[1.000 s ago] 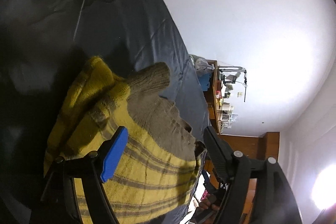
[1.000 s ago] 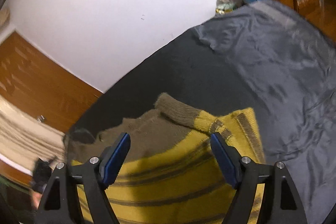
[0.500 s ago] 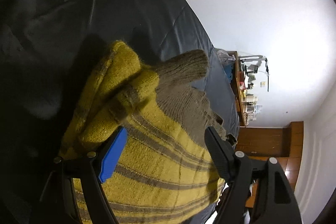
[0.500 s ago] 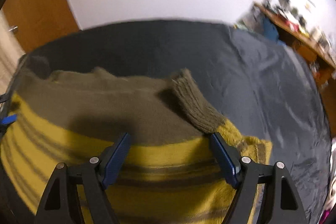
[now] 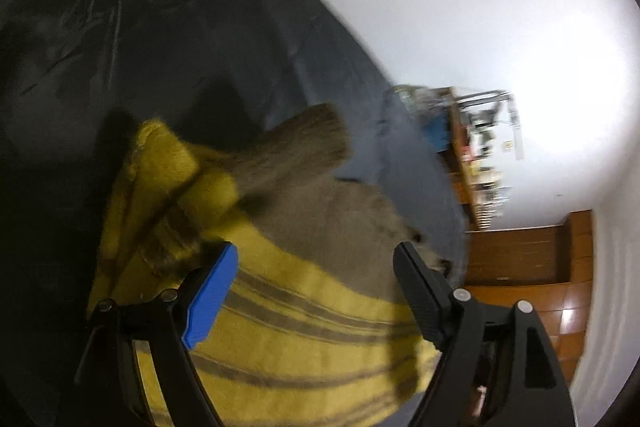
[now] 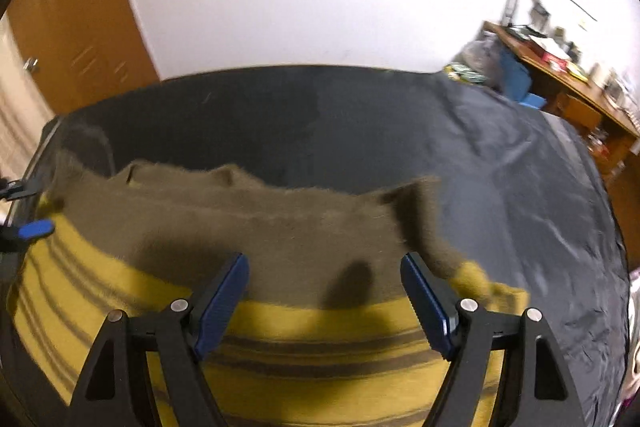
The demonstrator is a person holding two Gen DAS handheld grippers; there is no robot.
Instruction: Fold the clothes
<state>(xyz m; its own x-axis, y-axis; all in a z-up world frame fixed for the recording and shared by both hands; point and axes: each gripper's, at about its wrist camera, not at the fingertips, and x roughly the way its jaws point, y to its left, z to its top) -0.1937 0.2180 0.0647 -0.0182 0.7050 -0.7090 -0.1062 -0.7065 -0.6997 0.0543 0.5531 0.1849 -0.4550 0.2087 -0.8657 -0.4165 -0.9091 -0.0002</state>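
Two grippers hang over a yellow striped sweater (image 6: 320,343) lying on the dark bed cover (image 6: 500,167), a cluttered desk (image 6: 560,67) beyond. Left gripper (image 5: 316,283) and right gripper (image 6: 324,291) both tilt downward, jaws apart, cloth below them unpinched. Left jaws have just been opening; the sweater's brown cuff (image 5: 304,143) now appears farther ahead.

Sweater (image 6: 304,227) hem past bottom edge
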